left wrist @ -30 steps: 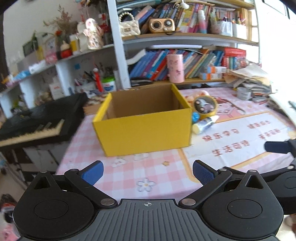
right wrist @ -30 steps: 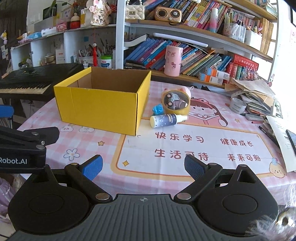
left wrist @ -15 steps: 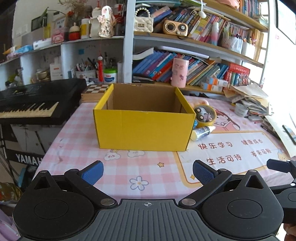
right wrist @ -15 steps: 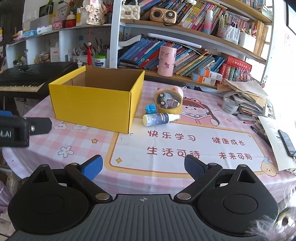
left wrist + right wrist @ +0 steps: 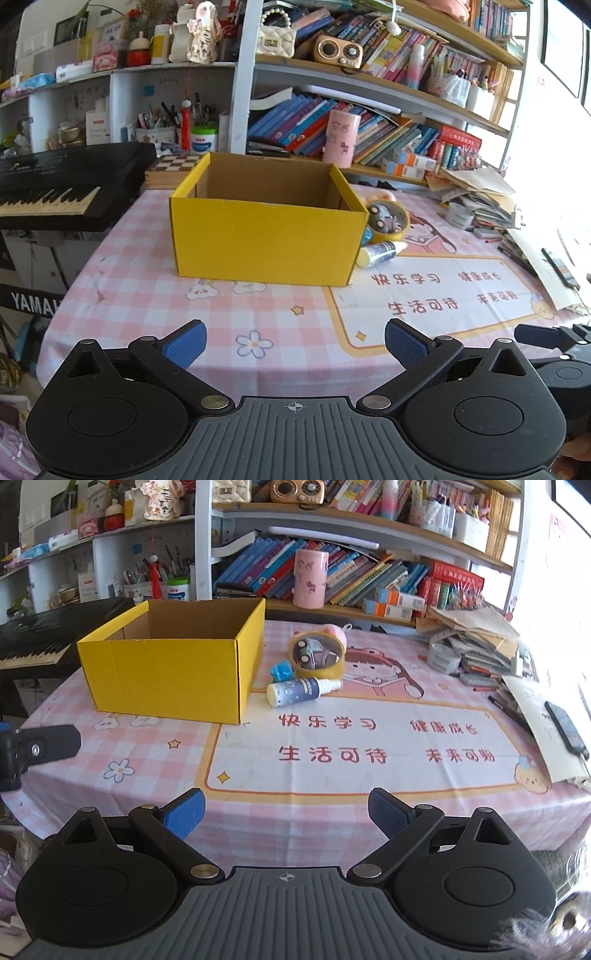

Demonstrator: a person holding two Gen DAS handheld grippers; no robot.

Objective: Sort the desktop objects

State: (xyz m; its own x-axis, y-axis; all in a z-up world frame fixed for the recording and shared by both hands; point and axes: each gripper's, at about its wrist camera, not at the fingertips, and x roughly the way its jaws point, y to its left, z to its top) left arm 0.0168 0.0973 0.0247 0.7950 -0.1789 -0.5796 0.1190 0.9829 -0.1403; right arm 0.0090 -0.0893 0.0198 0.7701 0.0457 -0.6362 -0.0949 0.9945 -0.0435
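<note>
Box (image 5: 264, 242) (yellow cardboard, top open, nothing visible inside) sits on pink checked tablecloth (image 5: 155, 306), left-centre of table; items to sort clustered just beside its right wall: small blue wrapped thing (image 5: 281, 670) nearest the box, spray bottle (image 5: 301, 690) lying on its side w/ nozzle pointing right, yellow tape roll (image 5: 317, 656) standing on edge behind the bottle w/ a toy car (image 5: 314, 656) inside the ring; pink plush (image 5: 334, 633) behind the roll, partly hidden. Left gripper (image 5: 293, 341) hovers over near table edge, facing box front; jaws spread wide, nothing between pads. Right gripper (image 5: 286, 808) also at near edge, over the printed mat (image 5: 369, 746); jaws spread, empty. Both well apart from the items. Paper stack (image 5: 476, 638) + tape roll (image 5: 443, 658) at far right; phone (image 5: 565, 729) on a sheet at right edge; keyboard (image 5: 55, 184) left of table.
</note>
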